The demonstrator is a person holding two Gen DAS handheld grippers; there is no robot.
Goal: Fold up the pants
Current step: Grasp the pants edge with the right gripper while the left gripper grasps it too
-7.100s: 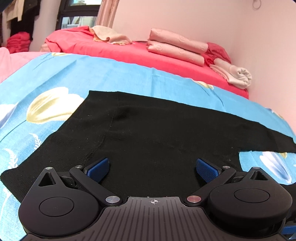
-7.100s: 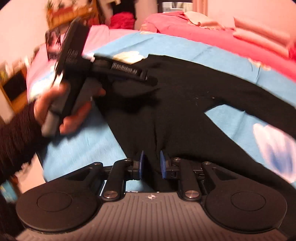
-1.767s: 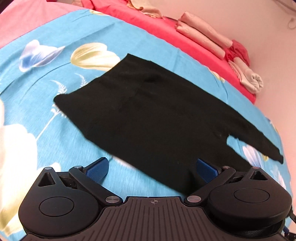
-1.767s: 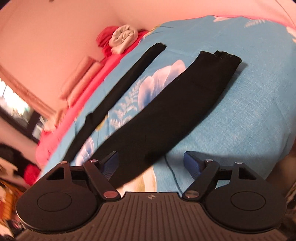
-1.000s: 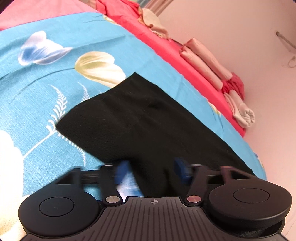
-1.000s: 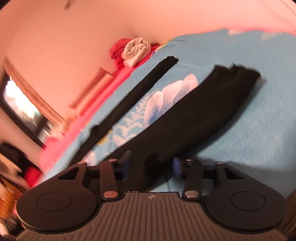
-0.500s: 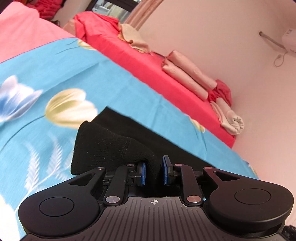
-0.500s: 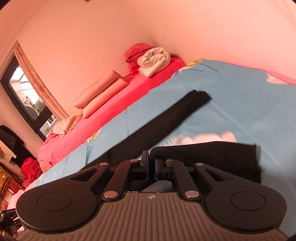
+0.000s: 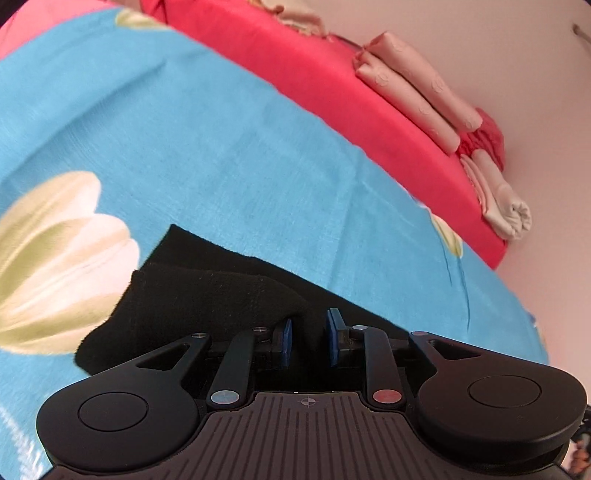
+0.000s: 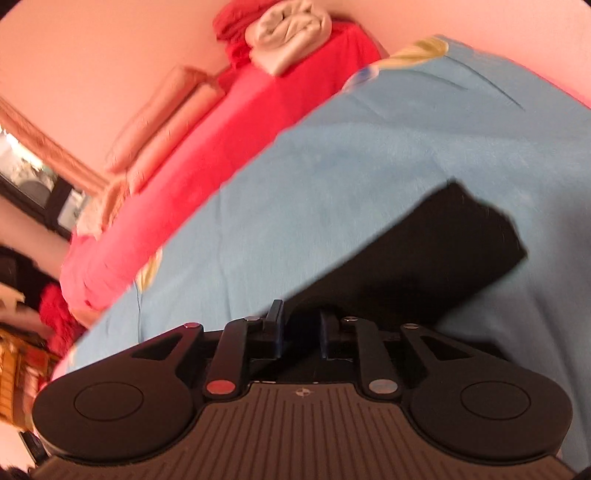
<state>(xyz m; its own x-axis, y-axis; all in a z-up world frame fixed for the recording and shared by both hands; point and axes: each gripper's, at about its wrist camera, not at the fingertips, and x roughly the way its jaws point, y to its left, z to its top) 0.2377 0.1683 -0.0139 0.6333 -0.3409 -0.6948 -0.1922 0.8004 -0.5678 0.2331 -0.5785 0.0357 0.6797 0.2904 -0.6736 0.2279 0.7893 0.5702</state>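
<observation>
Black pants (image 9: 207,295) lie on a blue flowered bedsheet (image 9: 221,147), with the waist part doubled over itself. My left gripper (image 9: 309,341) is shut on a raised fold of that black cloth, pinched between its blue pads. In the right wrist view the black pant leg (image 10: 443,251) stretches away to the right with its cuff end showing. My right gripper (image 10: 301,330) sits at the leg's near end. Its jaws are opening, with a hump of black cloth still between the parted pads.
A red-covered bed (image 9: 295,62) borders the blue sheet on the far side. It carries folded pink bedding (image 9: 413,88) and a rolled beige cloth (image 9: 506,214) against the pink wall. The rolled cloth (image 10: 288,29) also shows in the right wrist view. Dark furniture stands at far left (image 10: 22,280).
Both grippers closed on the near edge of the pants and carried it toward the red bed, folding the cloth over. The right jaws, tight half a second ago, now stand apart.
</observation>
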